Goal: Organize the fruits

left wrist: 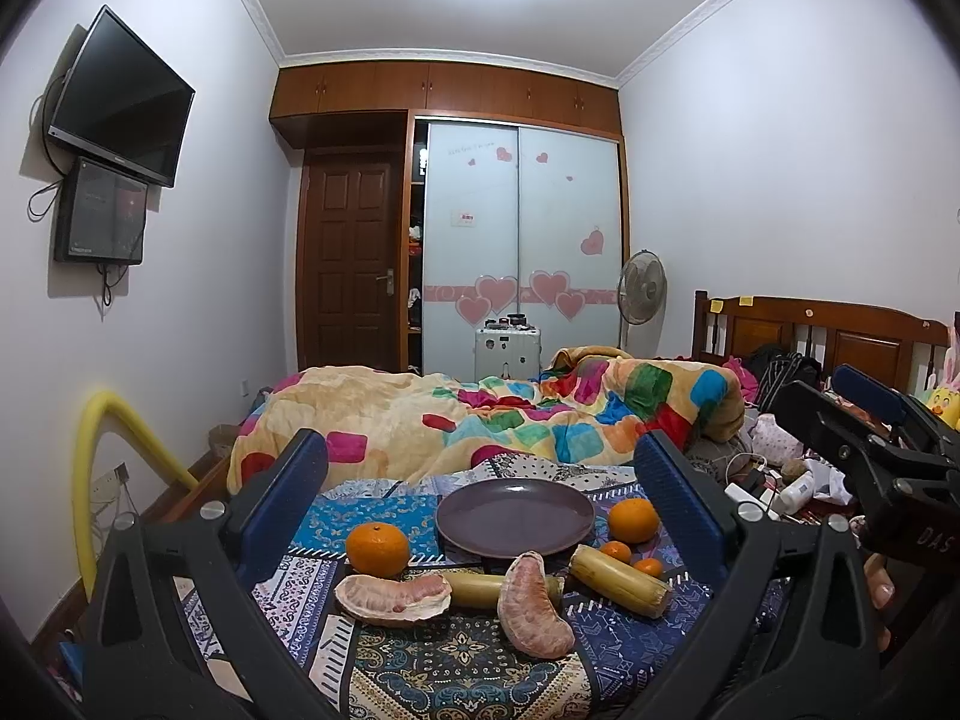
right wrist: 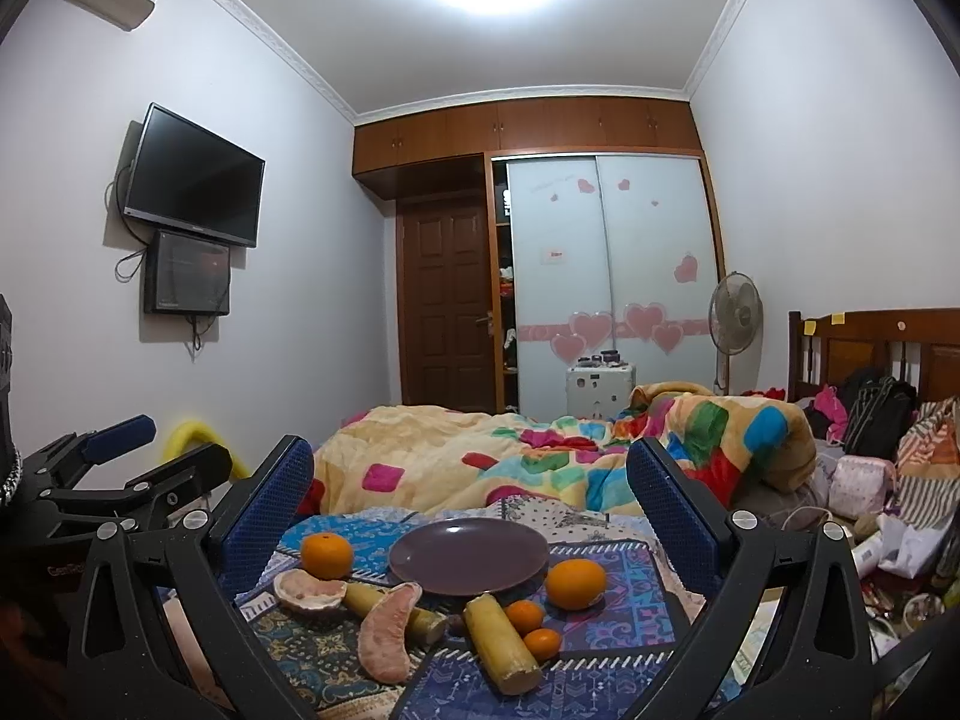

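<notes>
In the left wrist view, the left gripper (left wrist: 480,498) is spread wide and holds nothing, its blue fingers (left wrist: 288,498) framing the fruit from either side. At frame centre a purple plate (left wrist: 516,516) sits bare on the patterned cloth (left wrist: 456,660). Left of it lies an orange (left wrist: 377,548), right of it a second orange (left wrist: 633,519). Below the plate are two pomelo pieces (left wrist: 393,597), two yellow cane pieces (left wrist: 620,581) and two small tangerines (left wrist: 616,551). The right gripper (left wrist: 864,420) shows at the right edge; whether it is spread cannot be told here.

In the right wrist view, the right gripper (right wrist: 474,492) is released wide, touching nothing. The plate (right wrist: 468,555) is bare, with the fruit ringing its lower edge. A bright blanket (right wrist: 540,456) is heaped behind.
</notes>
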Available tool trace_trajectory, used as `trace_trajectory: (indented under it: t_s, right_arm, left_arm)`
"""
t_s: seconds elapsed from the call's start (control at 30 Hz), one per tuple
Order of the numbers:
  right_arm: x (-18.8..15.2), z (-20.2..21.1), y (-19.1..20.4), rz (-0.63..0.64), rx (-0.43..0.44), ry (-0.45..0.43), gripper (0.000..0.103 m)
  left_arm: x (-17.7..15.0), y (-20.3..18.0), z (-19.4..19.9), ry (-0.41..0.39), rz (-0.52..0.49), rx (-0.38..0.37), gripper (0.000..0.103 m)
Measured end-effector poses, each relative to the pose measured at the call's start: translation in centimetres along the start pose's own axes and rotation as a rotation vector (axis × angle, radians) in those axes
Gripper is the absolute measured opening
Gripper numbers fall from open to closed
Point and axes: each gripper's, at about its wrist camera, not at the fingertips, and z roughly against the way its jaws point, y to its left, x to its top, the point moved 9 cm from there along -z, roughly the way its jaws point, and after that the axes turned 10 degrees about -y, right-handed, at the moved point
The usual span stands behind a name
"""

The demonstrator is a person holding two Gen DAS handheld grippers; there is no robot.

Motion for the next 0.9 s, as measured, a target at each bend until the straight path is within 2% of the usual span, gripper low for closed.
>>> trace_trajectory:
  t_s: [0.9]
  right_arm:
    - [-0.10,0.03,-0.39,-0.006,-0.011,-0.002,0.103]
  left_arm:
    - [0.38,-0.10,-0.26,0.002,-0.007,-0.005,0.103]
